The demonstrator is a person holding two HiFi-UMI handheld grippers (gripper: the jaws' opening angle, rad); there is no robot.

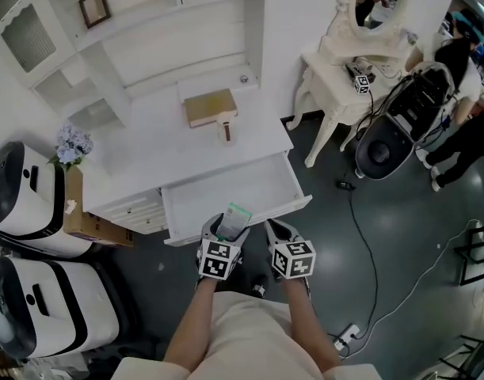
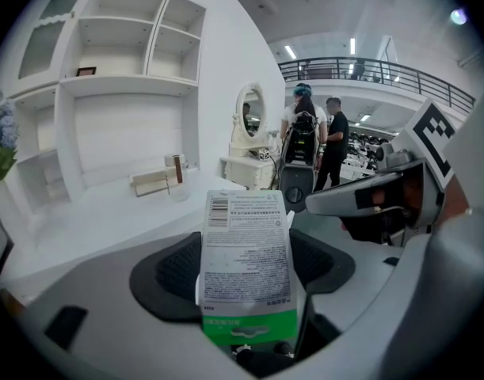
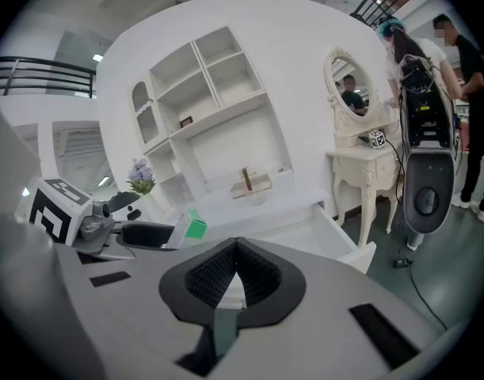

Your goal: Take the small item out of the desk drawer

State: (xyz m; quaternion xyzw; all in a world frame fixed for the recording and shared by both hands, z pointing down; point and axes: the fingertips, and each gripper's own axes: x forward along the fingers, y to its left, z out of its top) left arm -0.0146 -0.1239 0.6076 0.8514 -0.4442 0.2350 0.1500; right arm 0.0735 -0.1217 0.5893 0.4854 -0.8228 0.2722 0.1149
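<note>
Looks like the take-out step, with the small box (image 1: 236,215) clamped in the left gripper (image 1: 228,229) jaws over the open drawer (image 1: 226,188) front and the right gripper (image 1: 279,233) jaws together, empty; next probably calls for carrying it clear.

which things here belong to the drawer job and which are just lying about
Job: small box, clamped in the left gripper; open desk drawer; right gripper, shut and empty.
Lying about: tan box on the desktop; flowers; picture frame; oval mirror.
</note>
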